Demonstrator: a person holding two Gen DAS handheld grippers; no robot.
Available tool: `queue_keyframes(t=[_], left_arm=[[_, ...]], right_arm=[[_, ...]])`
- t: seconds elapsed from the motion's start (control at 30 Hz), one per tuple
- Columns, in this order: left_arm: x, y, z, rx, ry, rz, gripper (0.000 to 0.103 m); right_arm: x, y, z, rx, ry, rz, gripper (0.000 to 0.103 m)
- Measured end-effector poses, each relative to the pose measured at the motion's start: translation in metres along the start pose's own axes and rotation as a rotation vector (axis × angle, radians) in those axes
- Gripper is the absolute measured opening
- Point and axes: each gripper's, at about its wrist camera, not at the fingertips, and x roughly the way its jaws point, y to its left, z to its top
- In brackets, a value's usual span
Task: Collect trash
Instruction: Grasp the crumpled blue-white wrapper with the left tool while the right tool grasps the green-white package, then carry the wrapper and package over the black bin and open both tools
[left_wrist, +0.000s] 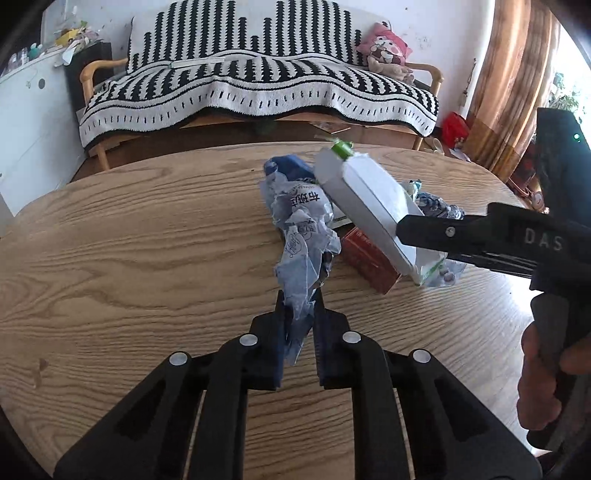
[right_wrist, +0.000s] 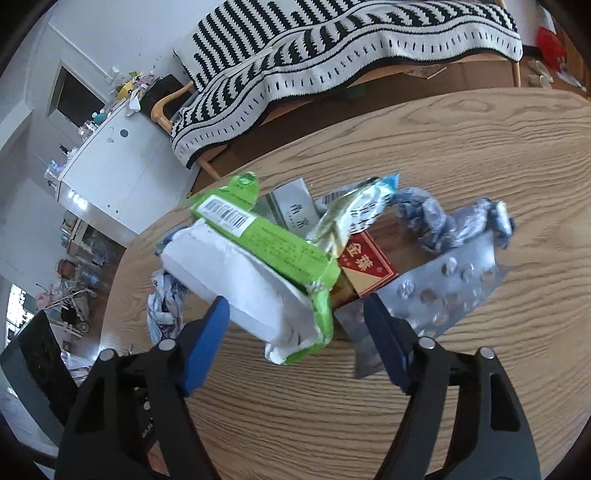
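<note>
Behind the round wooden desk (left_wrist: 129, 236) stands a sofa (left_wrist: 258, 88) draped in a black-and-white patterned throw, with a pink plush toy (left_wrist: 386, 50) at its right end and a white cabinet (left_wrist: 26, 125) to the far left. Trash lies in a loose heap near the middle of the desk.

At the near side, the left gripper (left_wrist: 299, 314) is clamped on the near end of a crumpled blue-and-white wrapper (left_wrist: 303, 236), which trails away from it across the wood.

From the right, the right gripper (right_wrist: 295, 314) stands with its jaws apart around the near end of a green-and-white carton (right_wrist: 258, 273). The carton has a green screw cap (left_wrist: 341, 148) at its far end and sits tilted, its near end torn open; whether anything is inside cannot be told. One blue pad touches the carton's left side, while the other stands clear of it.

Just right of the carton lies a red box (right_wrist: 365, 264) with gold characters, closed. Beyond it are a small grey box (right_wrist: 295, 210) and a silvery foil packet (right_wrist: 354, 210). A foil blister sheet (right_wrist: 443, 288) lies to the right, near another twisted blue wrapper (right_wrist: 424, 218).
</note>
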Motion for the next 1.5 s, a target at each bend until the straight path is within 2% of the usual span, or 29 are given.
queue_keyframes(t=[0.03,0.07,0.1,0.13,0.17,0.37,0.5,0.67,0.8,1.0,1.17,1.5], left_arm=[[0.0,0.002,0.001,-0.006,0.001,-0.002,0.012],[-0.001,0.003,0.001,-0.009,0.0,-0.001,0.012],[-0.001,0.004,0.0,-0.01,0.0,0.003,0.012],[-0.002,0.006,0.001,-0.012,-0.001,0.008,0.012],[-0.002,0.006,0.001,-0.017,0.0,0.009,0.012],[-0.014,0.005,0.005,-0.049,-0.022,0.012,0.012],[-0.026,-0.006,0.009,-0.057,-0.049,0.002,0.012],[-0.04,-0.036,0.015,-0.045,-0.083,-0.036,0.012],[-0.047,-0.075,0.016,-0.004,-0.094,-0.078,0.012],[-0.052,-0.157,0.014,0.08,-0.101,-0.165,0.012],[-0.057,-0.245,0.002,0.18,-0.101,-0.264,0.012],[-0.056,-0.415,-0.051,0.378,-0.04,-0.473,0.012]], right_arm=[[0.0,0.001,-0.001,0.0,-0.001,0.004,0.063],[0.0,0.003,-0.001,-0.008,-0.001,0.022,0.042],[0.001,0.006,-0.002,-0.014,0.003,0.033,0.029],[-0.001,0.009,-0.002,-0.025,-0.002,0.033,0.02],[-0.004,0.011,-0.002,-0.036,-0.014,0.021,0.018],[-0.038,0.03,-0.005,-0.112,-0.103,0.02,0.017],[-0.07,0.029,-0.009,-0.124,-0.15,0.016,0.017],[-0.119,-0.002,-0.013,-0.088,-0.207,-0.041,0.017],[-0.165,-0.047,-0.022,-0.038,-0.25,-0.118,0.017],[-0.244,-0.129,-0.052,0.053,-0.316,-0.258,0.017],[-0.307,-0.191,-0.087,0.12,-0.367,-0.354,0.017],[-0.414,-0.311,-0.181,0.305,-0.441,-0.535,0.017]])
